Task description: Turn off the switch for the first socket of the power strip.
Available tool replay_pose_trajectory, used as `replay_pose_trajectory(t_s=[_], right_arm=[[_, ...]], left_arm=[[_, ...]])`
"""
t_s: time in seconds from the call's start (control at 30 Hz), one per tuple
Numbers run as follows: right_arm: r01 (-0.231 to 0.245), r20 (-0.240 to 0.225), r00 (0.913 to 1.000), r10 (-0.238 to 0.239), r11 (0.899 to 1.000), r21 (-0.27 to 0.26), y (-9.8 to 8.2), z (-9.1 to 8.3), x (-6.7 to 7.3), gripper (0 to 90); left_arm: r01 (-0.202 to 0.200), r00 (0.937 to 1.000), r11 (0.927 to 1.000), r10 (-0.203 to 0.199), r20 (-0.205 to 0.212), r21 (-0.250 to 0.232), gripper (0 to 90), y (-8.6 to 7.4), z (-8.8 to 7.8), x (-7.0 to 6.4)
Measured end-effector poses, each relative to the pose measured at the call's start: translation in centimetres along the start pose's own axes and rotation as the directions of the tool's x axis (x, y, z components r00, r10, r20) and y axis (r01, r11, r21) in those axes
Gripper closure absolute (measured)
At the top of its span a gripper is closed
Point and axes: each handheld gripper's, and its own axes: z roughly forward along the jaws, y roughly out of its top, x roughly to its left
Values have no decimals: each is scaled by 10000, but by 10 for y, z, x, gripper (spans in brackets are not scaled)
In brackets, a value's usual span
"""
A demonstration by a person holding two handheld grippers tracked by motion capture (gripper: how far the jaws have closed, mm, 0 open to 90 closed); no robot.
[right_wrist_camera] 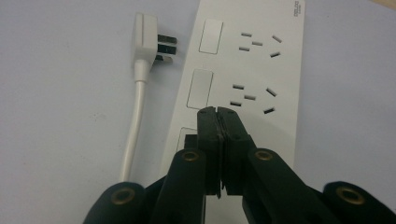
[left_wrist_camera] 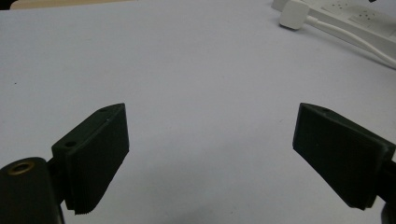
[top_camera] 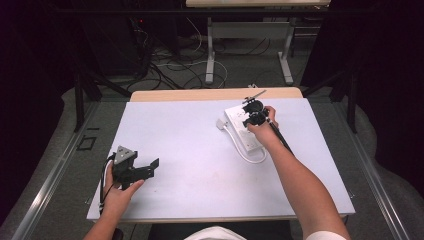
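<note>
Right tongs [right_wrist_camera: 218,116]: jaws pressed together, nothing between them, tips over the white power strip [right_wrist_camera: 261,70]. Its plug [right_wrist_camera: 142,35] lies on the table [top_camera: 190,150], just beside the strip. Left tongs [left_wrist_camera: 210,149]: jaws wide apart, empty, well apart from the strip.

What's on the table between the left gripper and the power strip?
Nothing: in the high view, bare white tabletop runs from the open left gripper to the power strip, whose plug and cable show in the left gripper view.
</note>
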Motion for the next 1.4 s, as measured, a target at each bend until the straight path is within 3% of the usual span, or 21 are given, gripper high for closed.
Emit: replay_pose_trajectory(t_s=[0.33, 0.4, 0.47, 0.7, 0.83, 0.97, 1.0, 1.13, 1.3, 1.4], right_arm=[[-204, -93, 9997, 206, 9997, 164, 0, 9, 3, 900], [24, -76, 10000, -23, 9999, 167, -1, 10, 3, 900], [-131, -130, 9998, 134, 9997, 181, 0, 12, 5, 900], [8, -241, 9997, -7, 10000, 59, 0, 17, 10, 900], [-112, -160, 9998, 116, 9996, 243, 0, 20, 12, 900], [128, -165, 9998, -124, 9996, 259, -1, 22, 12, 900], [-81, -186, 9998, 87, 9996, 285, 0, 22, 13, 900], [5, -265, 9996, -3, 10000, 69, -1, 23, 14, 900], [58, -158, 9999, -53, 9995, 324, -1, 22, 14, 900], [28, -227, 9997, -23, 9998, 211, -2, 22, 14, 900]], left_arm=[[-12, 10000, 10000, 12, -13, -12, 106, 0, 0, 0], [-14, 10000, 10000, 14, -8, 0, 106, 0, 0, 0], [-9, 10000, 10000, 9, -3, -31, 107, 0, 0, 0], [-15, 10000, 10000, 15, 0, -15, 108, 0, 0, 0], [-10, 10000, 10000, 10, -4, -31, 108, 0, 0, 1], [-14, 10000, 10000, 14, 8, -33, 110, 0, 0, 1], [-11, 10000, 10000, 11, 13, -27, 110, 0, 0, 1], [-19, 10000, 10000, 19, 13, -30, 111, 0, 0, 0], [-47, 10000, 10000, 47, 17, -12, 111, 0, -1, 0], [-37, 10000, 10000, 37, 15, 3, 111, 0, -1, 0]])
